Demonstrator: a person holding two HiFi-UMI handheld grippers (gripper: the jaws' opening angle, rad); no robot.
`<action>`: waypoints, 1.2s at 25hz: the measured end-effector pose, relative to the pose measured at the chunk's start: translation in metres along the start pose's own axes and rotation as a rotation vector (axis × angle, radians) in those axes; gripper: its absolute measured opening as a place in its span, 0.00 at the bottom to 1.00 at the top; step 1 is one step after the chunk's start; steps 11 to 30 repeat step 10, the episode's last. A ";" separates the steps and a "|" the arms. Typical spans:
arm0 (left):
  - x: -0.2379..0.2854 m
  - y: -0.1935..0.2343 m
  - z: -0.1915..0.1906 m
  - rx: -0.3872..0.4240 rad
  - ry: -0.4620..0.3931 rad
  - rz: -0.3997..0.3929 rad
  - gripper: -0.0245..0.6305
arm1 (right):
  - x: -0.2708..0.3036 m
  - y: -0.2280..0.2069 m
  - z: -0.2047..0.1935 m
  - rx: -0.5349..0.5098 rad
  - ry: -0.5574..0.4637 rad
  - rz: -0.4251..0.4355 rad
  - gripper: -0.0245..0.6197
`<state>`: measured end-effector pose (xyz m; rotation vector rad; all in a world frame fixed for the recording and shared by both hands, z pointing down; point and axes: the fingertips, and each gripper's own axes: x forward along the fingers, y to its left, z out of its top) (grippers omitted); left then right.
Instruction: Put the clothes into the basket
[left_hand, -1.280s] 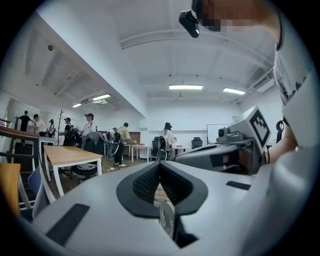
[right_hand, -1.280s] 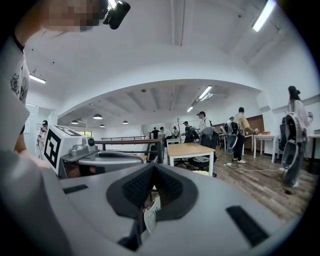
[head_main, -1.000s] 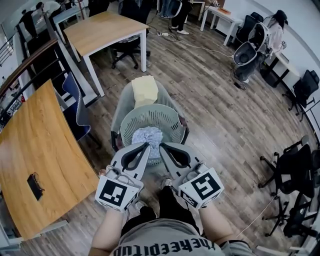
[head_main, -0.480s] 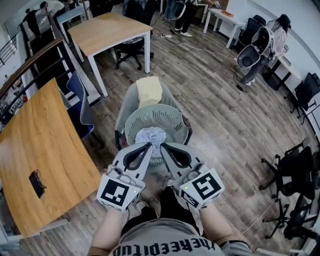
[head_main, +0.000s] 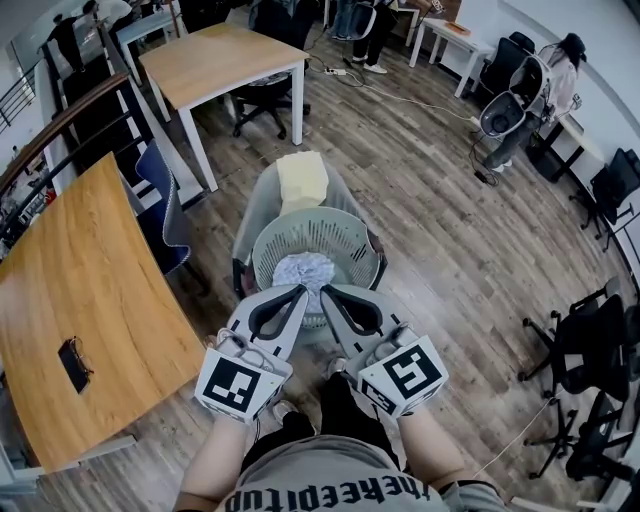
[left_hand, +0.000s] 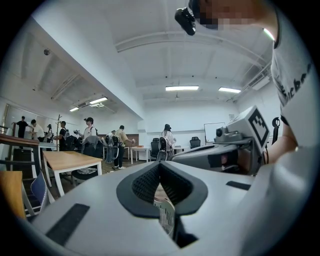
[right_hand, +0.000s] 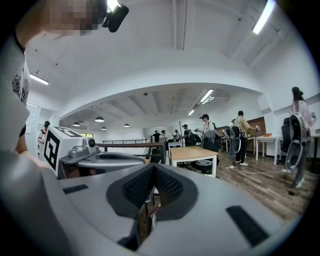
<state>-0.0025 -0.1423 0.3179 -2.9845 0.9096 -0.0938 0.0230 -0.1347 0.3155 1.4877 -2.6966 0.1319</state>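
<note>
A round grey-green laundry basket (head_main: 338, 228) stands on a grey chair (head_main: 258, 205) just ahead of me. A crumpled white-and-blue cloth (head_main: 303, 270) lies inside it. A folded pale yellow cloth (head_main: 302, 180) rests on the chair behind the basket. My left gripper (head_main: 298, 290) and right gripper (head_main: 324, 290) are held side by side at the basket's near rim, level, both shut with nothing between the pads. In the left gripper view the left gripper (left_hand: 159, 165) has its jaws met, with a slice of ribbed basket wall (left_hand: 166, 216) below them. The right gripper (right_hand: 153, 168) looks the same in its own view.
A long wooden table (head_main: 80, 300) with a small black object (head_main: 72, 365) runs along the left, a blue chair (head_main: 160, 200) beside it. Another wooden table (head_main: 215, 55) stands behind. Black office chairs (head_main: 590, 340) crowd the right. People stand at the far end of the room.
Only the head view has shifted a little. Both grippers, the basket and the clothes stay where they were.
</note>
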 end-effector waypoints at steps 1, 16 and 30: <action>-0.001 0.001 -0.001 0.001 0.002 0.003 0.06 | 0.000 0.000 0.000 -0.001 0.000 0.000 0.05; -0.008 0.006 0.007 -0.002 -0.004 0.009 0.06 | 0.005 0.007 0.005 -0.006 0.000 0.001 0.05; -0.008 0.006 0.007 -0.002 -0.004 0.009 0.06 | 0.005 0.007 0.005 -0.006 0.000 0.001 0.05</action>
